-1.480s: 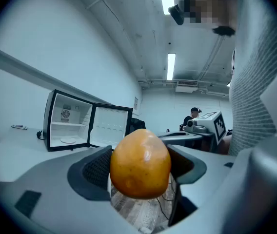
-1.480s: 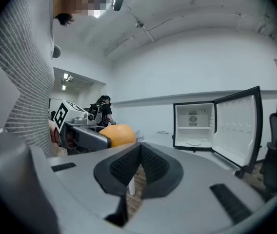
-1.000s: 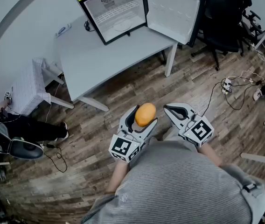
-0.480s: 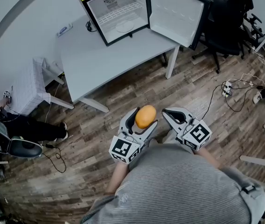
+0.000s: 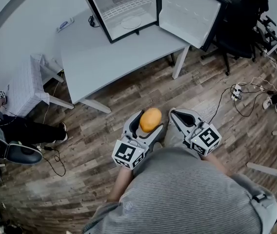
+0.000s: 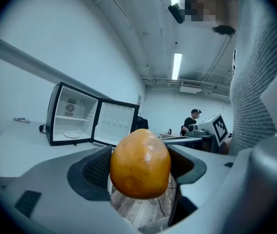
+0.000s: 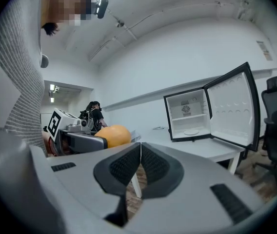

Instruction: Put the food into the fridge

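Carrying the orange fruit (image 6: 140,164) clamped in the left tongs (image 5: 148,123), well apart from the open mini fridge (image 5: 99,11) on the counter (image 5: 109,57): grip firmly, approach level, steer past the door (image 5: 189,14), aim for the bare shelf (image 5: 126,4) above the white plate (image 5: 131,22). Hold the right tongs (image 7: 140,151), pressed together and empty, aside.

Fridge (image 5: 120,3) stands on the worktop (image 5: 110,57) at twelve o'clock, plate (image 5: 131,22) inside; chair (image 5: 240,26) at two o'clock.

A grey table (image 5: 109,57) stands on wood-plank floor (image 5: 143,89), black office chair (image 5: 241,13) beside, pale wall (image 5: 11,4).
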